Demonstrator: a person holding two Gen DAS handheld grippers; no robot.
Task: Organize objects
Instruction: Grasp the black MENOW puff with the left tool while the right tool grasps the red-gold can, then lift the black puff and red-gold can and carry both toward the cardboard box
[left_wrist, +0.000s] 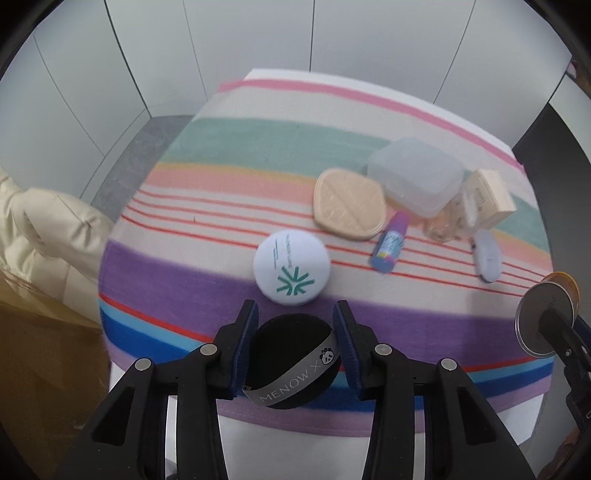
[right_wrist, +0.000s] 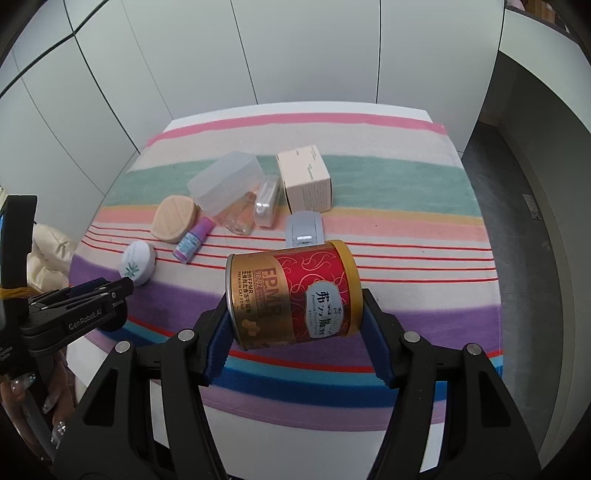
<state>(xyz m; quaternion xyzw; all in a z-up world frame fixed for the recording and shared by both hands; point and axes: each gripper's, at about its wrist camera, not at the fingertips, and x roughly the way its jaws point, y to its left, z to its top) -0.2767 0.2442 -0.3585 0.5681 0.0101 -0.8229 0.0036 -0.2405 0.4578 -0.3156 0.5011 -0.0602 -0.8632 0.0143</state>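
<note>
Centrally, the right gripper (right_wrist: 295, 325) is clamping a cat food can (right_wrist: 291, 299) sideways above the striped cloth (right_wrist: 406, 184); the left gripper (left_wrist: 295, 343) is gripping a black puff (left_wrist: 291, 358). Behind, a translucent lidded box (right_wrist: 225, 181), contents unclear, is lying beside a cardboard carton (right_wrist: 306, 181).

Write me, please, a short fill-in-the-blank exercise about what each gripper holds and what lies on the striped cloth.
1. The right gripper holds a can of cat ____.
2. The left gripper holds a round black puff with a grey band reading ____.
3. The white round compact bears a ____ logo.
4. The cream box stands on the cloth's ____ stripe.

Missing words: food; MENOW; green; green
</note>
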